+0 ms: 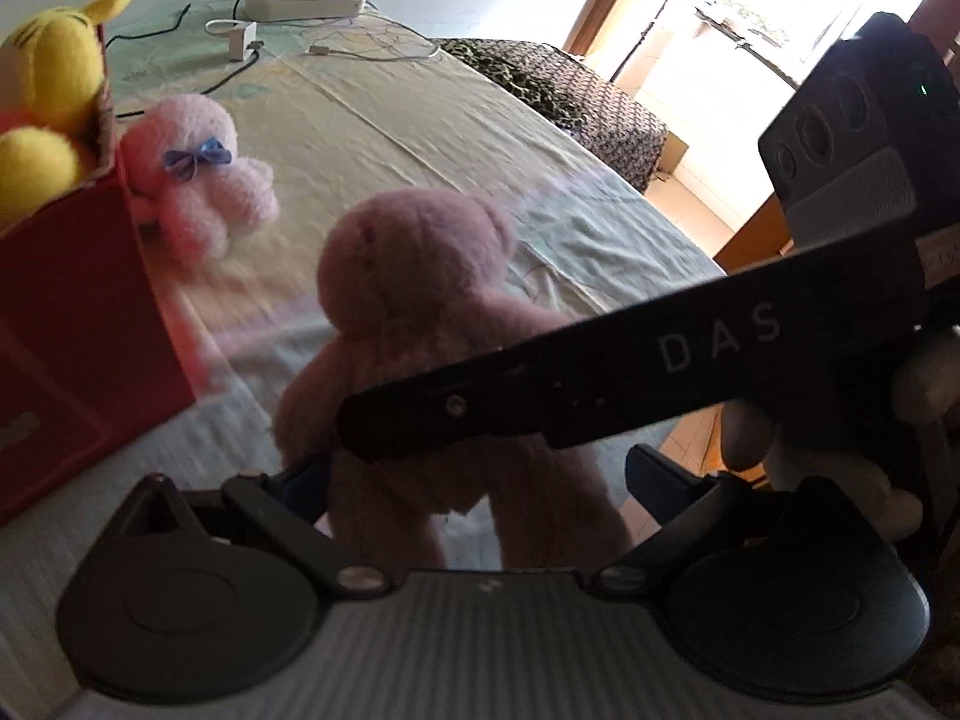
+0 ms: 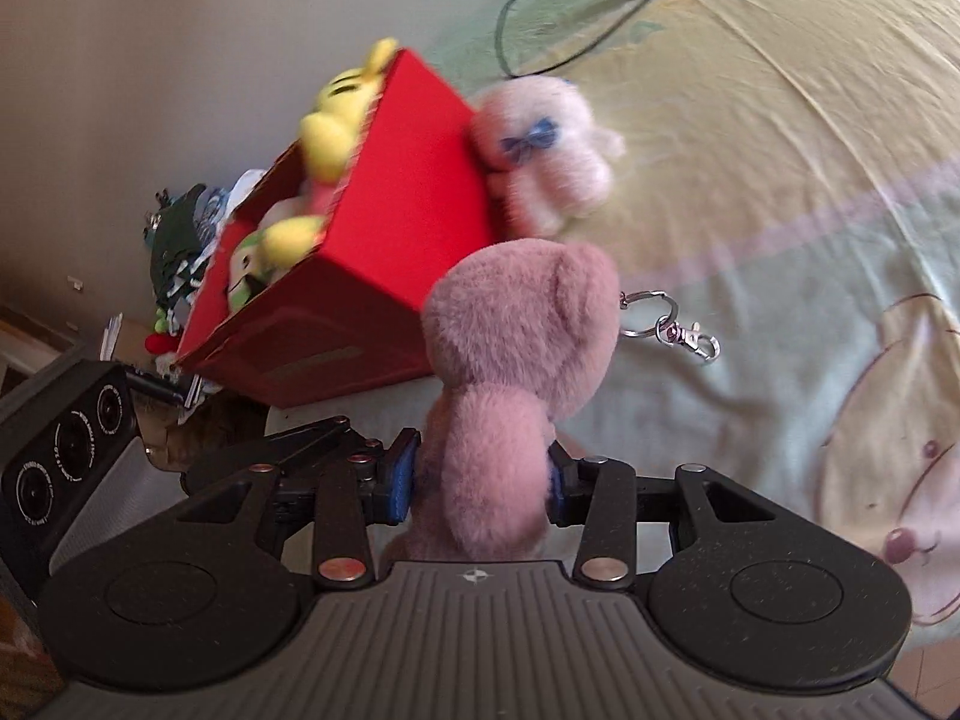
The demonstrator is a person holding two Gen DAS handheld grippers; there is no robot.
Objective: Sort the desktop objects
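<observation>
Right gripper [image 2: 480, 480] pinches the bear [image 2: 516, 324] mid-body above the bed, near the red box [image 2: 384, 228], while left gripper [image 1: 474, 480] sits wide around its legs w/o contact; soft plush could slip, or its keyring [image 2: 672, 324] snag the rim.

Left wrist view: a mauve plush bear [image 1: 414, 324] stands between the spread blue-padded fingers [image 1: 657, 474] of the left gripper [image 1: 474, 480], while the right gripper [image 1: 600, 384], marked "DAS", crosses in front of the bear's body; whether the left pads touch the plush cannot be told. To the left, a red box [image 1: 78, 324] holds a yellow plush toy [image 1: 54, 72], and a pale pink plush [image 1: 198, 180] with a blue bow leans against the box's side. The toys rest on a cream and pale green sheet [image 1: 384, 120], with a white power strip [image 1: 306, 0] and cables near the far wall.
</observation>
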